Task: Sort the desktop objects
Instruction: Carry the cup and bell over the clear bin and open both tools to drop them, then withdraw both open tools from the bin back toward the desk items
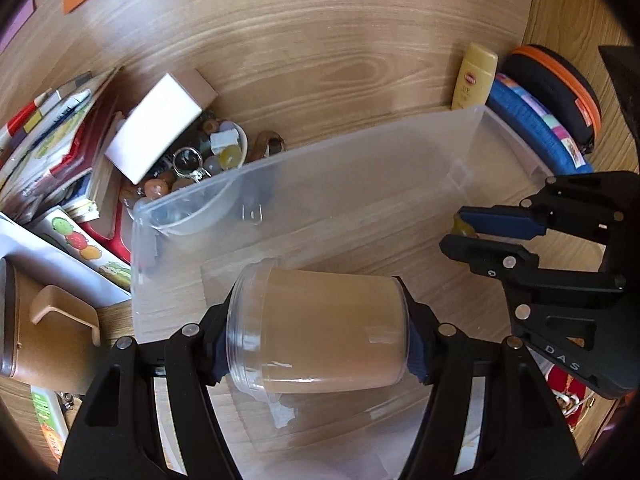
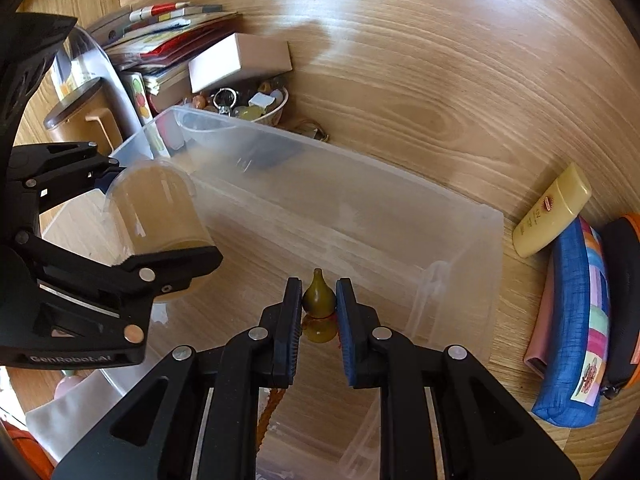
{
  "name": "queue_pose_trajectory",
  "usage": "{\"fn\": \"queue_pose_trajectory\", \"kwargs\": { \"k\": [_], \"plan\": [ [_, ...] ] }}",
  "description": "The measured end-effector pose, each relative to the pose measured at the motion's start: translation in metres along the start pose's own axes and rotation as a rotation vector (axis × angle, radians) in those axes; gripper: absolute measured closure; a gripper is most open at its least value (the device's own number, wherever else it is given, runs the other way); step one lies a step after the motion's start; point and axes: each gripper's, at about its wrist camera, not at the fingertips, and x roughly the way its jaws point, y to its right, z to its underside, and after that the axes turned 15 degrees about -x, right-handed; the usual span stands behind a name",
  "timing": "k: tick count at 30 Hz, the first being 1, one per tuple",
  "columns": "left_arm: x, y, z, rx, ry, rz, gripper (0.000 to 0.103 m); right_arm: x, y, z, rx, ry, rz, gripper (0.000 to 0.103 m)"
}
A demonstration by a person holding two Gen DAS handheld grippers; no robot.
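Note:
My left gripper (image 1: 316, 344) is shut on a clear plastic jar with tan contents (image 1: 320, 330), held sideways above the clear plastic storage bin (image 1: 248, 176). The jar also shows in the right wrist view (image 2: 160, 208), with the left gripper (image 2: 160, 224) around it. My right gripper (image 2: 319, 312) is shut on a small olive-yellow gourd charm (image 2: 319, 300) with a red cord, over the bin's (image 2: 460, 272) near right part. In the left wrist view the right gripper (image 1: 460, 230) sits at the bin's right end, the gourd (image 1: 464, 229) just showing.
A bowl of beads and keys (image 1: 224, 148), a white box (image 1: 156, 128) and stacked books (image 1: 60, 132) lie left of the bin. A yellow sunscreen bottle (image 2: 554, 210), a blue pencil case (image 2: 576, 320) and a black-orange case (image 1: 560, 88) lie to its right. A brown container (image 1: 40, 328) stands near left.

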Motion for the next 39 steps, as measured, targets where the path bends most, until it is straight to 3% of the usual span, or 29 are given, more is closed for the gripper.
{"fn": "queue_pose_trajectory", "kwargs": {
  "k": [17, 21, 23, 25, 31, 39],
  "plan": [
    [-0.008, 0.012, 0.004, 0.069, 0.031, -0.062, 0.036, 0.005, -0.004, -0.006, -0.020, -0.046, -0.008, 0.083],
    [-0.011, 0.002, 0.004, 0.042, 0.025, -0.041, 0.031, -0.004, -0.006, -0.007, -0.032, -0.035, 0.017, 0.075],
    [-0.015, 0.001, 0.005, 0.040, 0.044, -0.041, 0.027, -0.011, -0.006, -0.007, -0.035, -0.027, 0.044, 0.066],
    [-0.022, 0.000, 0.004, 0.039, 0.061, -0.038, 0.021, -0.019, -0.003, -0.007, -0.029, -0.011, 0.087, 0.049],
    [-0.041, 0.002, 0.001, 0.028, 0.115, -0.031, 0.013, -0.046, 0.005, -0.001, 0.044, 0.051, 0.090, 0.028],
    [-0.072, 0.000, 0.010, 0.010, 0.185, -0.040, 0.010, -0.080, 0.009, 0.011, 0.082, 0.137, 0.141, 0.020]
  ]
}}
